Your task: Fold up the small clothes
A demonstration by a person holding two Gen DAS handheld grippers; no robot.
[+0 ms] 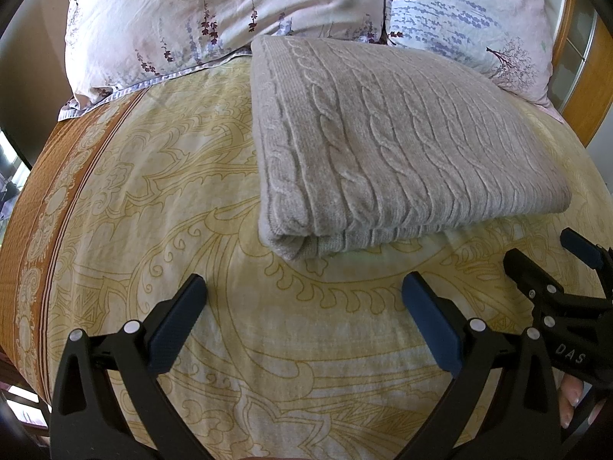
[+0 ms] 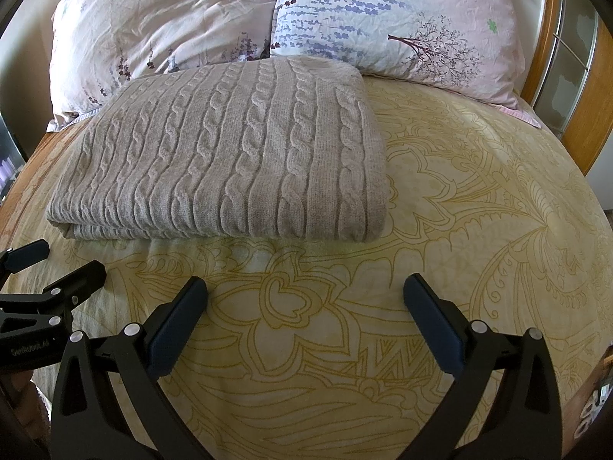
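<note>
2 near, side-by-side views toward pillows

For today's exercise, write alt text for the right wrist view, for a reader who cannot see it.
A folded grey cable-knit sweater lies on a yellow patterned bedspread, with two floral pillows behind it. The open right gripper hangs empty in front of it; the left gripper shows at the left edge.

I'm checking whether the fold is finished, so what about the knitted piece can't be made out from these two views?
- Grey cable-knit garment: its inner layers are hidden by its own top layer in both wrist views, so sleeves and garment type are unclear.
- Its far edge, against the floral pillows: too foreshortened to judge in either view.
</note>
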